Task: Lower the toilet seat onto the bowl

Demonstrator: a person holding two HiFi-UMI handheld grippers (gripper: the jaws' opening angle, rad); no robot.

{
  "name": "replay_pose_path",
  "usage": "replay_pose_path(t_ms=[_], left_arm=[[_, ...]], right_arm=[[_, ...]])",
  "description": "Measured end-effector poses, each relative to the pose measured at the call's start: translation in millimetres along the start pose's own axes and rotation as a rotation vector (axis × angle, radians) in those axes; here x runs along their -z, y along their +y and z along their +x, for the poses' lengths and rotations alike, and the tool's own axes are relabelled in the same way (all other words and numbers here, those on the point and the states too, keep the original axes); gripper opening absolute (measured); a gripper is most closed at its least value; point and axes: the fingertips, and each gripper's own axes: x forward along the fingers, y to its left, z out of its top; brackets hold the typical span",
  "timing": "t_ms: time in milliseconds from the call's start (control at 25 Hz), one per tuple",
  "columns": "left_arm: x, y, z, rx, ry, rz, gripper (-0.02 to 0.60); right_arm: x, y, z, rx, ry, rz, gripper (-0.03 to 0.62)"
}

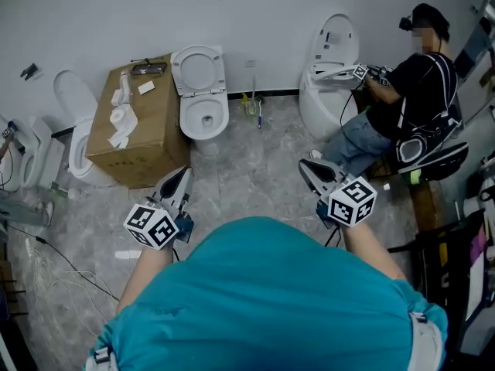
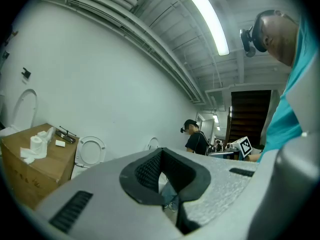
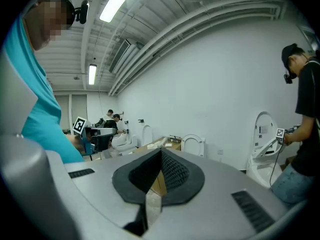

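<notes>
Head view, looking steeply down: a person in a teal shirt (image 1: 263,300) stands on a grey tiled floor (image 1: 255,180) and holds one gripper in each hand, both aimed toward the white wall (image 1: 255,10). The left gripper (image 1: 182,178) has its jaws closed together with nothing between them; in the left gripper view the dark pads (image 2: 145,171) meet in a narrow V, and only the room shows past them. The right gripper (image 1: 309,172) looks the same, its pads (image 3: 175,173) drawn together and holding nothing. The toilet seat (image 1: 199,72) stands raised against the wall, above the open bowl (image 1: 204,118), which lies ahead of the left gripper and well apart from both grippers. Just left of the bowl is a cardboard box (image 1: 151,134) with paper rolls (image 1: 122,118) and a small dark item on top. Another toilet (image 1: 76,141) sits partly behind the box. A small cluster of bottles or brushes (image 1: 252,107) stands on the floor at the foot of the wall, between the bowl and a larger toilet (image 1: 325,99) to the right. At that larger toilet a second person (image 1: 410,91) in dark clothes crouches, holding a gripper against its raised seat. Loose cables (image 1: 46,273) lie on the floor at lower left.
</notes>
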Motion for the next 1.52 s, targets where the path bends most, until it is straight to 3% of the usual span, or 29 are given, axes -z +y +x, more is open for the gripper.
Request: replay_pose_path(t_ms=[240,440,800,1080,1280,1520], left_arm=[[17.2,-21.8,29.7,0.022,0.038,-0.002,0.002],[17.0,3.0,39.5,0.020,0.052,-0.018,0.002],[-2.3,122.4,86.4,0.103,0.087,-0.040,0.002],[-61.6,233.6,138.3,0.194,0.109,0.000,0.002],[-85.6,302.5,157.6,0.214,0.117,-0.008,0.002],[-94.4,353.4,169.5,0.204,0.109,-0.035,0.002]], right_arm=[[6.5,-26.2,-9.5,-0.016,0.010,-0.003,-0.011],[11.5,-31.3,14.7,-0.023,0.028,0.012,-0.011],[-12.1,-45.8,125.9,0.037,0.024,0.011,-0.011],[-59.2,-60.4,243.2,0.103,-0.010,0.033,-0.011],[-80.4,-69.9,314.2,0.129,-0.019,0.042,-0.011],[-92.7,-78.3,370.1,0.116,0.006,0.029,-0.011]])
